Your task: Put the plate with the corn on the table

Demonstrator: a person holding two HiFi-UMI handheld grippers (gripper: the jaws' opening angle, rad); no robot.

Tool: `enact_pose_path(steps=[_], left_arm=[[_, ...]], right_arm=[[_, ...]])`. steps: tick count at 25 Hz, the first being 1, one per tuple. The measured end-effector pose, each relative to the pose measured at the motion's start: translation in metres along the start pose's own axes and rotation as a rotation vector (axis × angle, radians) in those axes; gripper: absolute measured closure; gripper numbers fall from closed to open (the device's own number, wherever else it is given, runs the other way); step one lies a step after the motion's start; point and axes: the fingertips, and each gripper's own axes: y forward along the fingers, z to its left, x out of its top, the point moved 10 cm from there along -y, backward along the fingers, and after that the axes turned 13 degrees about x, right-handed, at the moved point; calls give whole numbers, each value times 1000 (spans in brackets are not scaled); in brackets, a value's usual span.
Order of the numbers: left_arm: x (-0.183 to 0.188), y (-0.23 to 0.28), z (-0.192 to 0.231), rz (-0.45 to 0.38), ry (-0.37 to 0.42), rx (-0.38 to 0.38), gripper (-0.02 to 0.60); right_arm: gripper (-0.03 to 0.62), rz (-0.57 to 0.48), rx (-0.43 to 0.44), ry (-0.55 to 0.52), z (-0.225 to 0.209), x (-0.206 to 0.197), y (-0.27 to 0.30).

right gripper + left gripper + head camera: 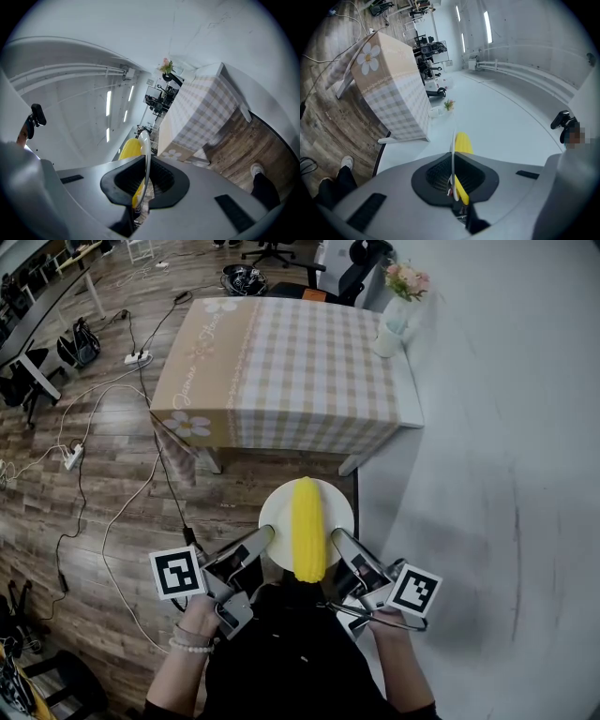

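Your left tongs (265, 534) and right tongs (339, 538) each pinch one edge of the plate (277, 509). It is up in the air, near the checked surface (300, 362). The plate looks hard and thin. The corn (307, 526) is round and could roll, so hold the plate flat.

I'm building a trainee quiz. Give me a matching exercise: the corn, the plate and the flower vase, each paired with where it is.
1 yellow corn cob
2 round white plate
3 white vase of pink flowers

A on a corner of the check-clothed table
B lying on the plate
C rim clamped by left gripper and right gripper

Pairs: 1-B, 2-C, 3-A
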Motion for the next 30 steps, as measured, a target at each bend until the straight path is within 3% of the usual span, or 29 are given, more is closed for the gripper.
enact_pose_path(steps=[8,14,30], left_arm=[[11,51,-10,-13,-7,14,560],[42,69,-9,-33,-17,21,561],[101,175,-22,-124,-32,56,560]], right_arm=[[545,18,0,17,-26,51,-2],[545,49,8,19,-39,79,29],[546,136,47,63,-108,203,76]])
